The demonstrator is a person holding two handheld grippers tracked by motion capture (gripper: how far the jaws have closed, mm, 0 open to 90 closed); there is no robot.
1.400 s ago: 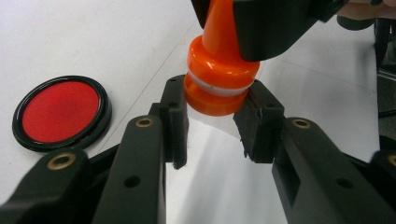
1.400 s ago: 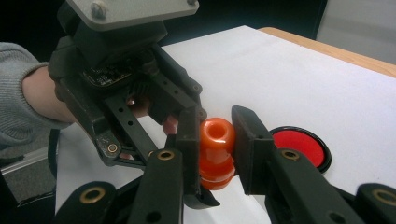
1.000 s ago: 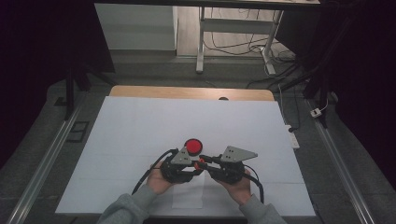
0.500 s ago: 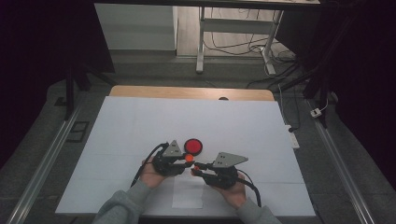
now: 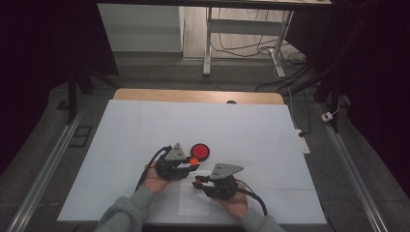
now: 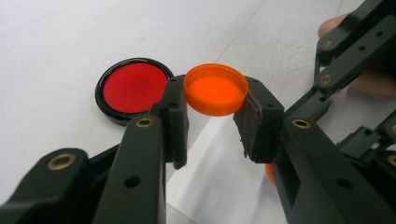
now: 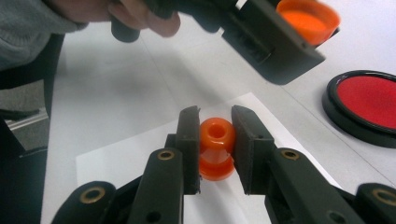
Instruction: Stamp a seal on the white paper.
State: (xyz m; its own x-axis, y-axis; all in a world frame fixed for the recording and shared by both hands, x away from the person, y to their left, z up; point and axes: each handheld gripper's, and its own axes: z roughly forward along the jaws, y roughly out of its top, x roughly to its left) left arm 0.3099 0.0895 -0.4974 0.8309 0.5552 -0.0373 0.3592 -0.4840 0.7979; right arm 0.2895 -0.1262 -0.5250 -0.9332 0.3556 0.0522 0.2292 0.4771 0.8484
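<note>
Near the front edge of the bench (image 5: pixel 145 125), we saw the left hand-held gripper (image 5: pixel 192 164) clamped on an orange cap (image 6: pixel 215 88), its two black pads pressing the cap's rim from either side with the open hollow facing up. In the left hand-held gripper view the cap hung above the white surface, just beside a round red disc in a black rim (image 6: pixel 134 89) that lay flat on the bench. In the high view the disc (image 5: pixel 199 151) sat just beyond the left hand-held gripper's tip.

The right hand-held gripper (image 7: pixel 215 135) was closed on a small orange bottle (image 7: pixel 216 148), the pads gripping it at the neck so that its open mouth faced the camera. It was held over a white sheet of paper (image 7: pixel 140 154) lying on the bench. In the high view the right hand-held gripper (image 5: pixel 197 182) stood near the left one, a little closer to the person, the two tips apart.
</note>
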